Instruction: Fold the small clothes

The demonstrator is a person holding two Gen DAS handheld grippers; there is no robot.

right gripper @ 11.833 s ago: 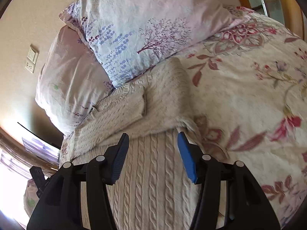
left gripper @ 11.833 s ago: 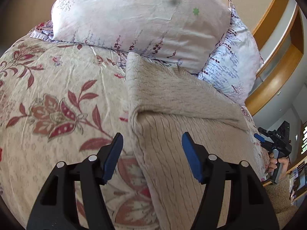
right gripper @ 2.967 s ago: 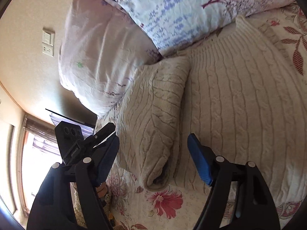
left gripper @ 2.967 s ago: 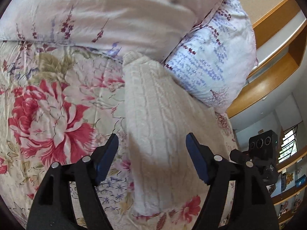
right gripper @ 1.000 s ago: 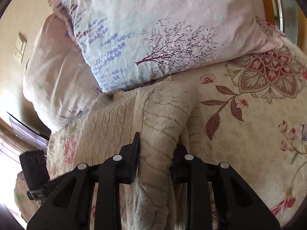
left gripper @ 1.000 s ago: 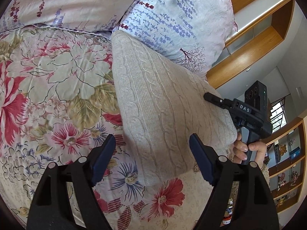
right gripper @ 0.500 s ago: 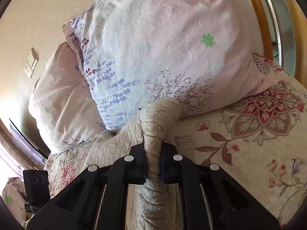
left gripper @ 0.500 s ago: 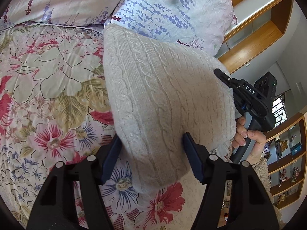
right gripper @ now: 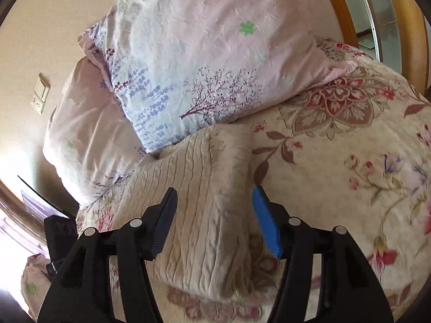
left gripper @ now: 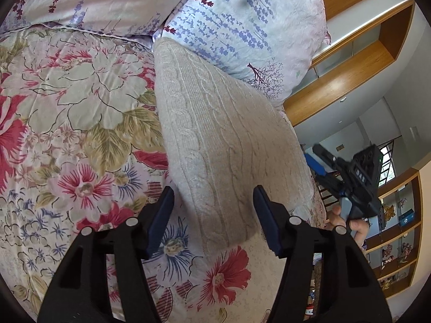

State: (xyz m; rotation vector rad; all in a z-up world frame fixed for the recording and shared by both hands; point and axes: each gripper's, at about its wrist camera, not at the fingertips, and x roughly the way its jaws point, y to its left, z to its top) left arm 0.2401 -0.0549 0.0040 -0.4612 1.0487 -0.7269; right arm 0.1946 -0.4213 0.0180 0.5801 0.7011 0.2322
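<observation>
A cream cable-knit sweater [left gripper: 215, 145] lies folded into a thick stack on the flowered bedspread [left gripper: 67, 123], its far end against the pillows. My left gripper [left gripper: 212, 215] is open, its blue pads on either side of the sweater's near end, and the cloth is not pinched. In the right wrist view the same sweater [right gripper: 202, 188] lies below my right gripper [right gripper: 214, 212], which is open and straddles its folded edge. The right gripper also shows in the left wrist view [left gripper: 317, 164], held by a hand at the sweater's far side.
Two flowered pillows [left gripper: 242, 21] [right gripper: 204, 62] lean at the head of the bed. Wooden shelving [left gripper: 358, 62] and a wall stand beyond the bed's right side. A light switch plate [right gripper: 40, 97] is on the wall behind the pillows.
My right gripper was shut on the sweater's edge half a second ago and has opened, dropping that fold onto the stack. My left gripper stays open around the near end.
</observation>
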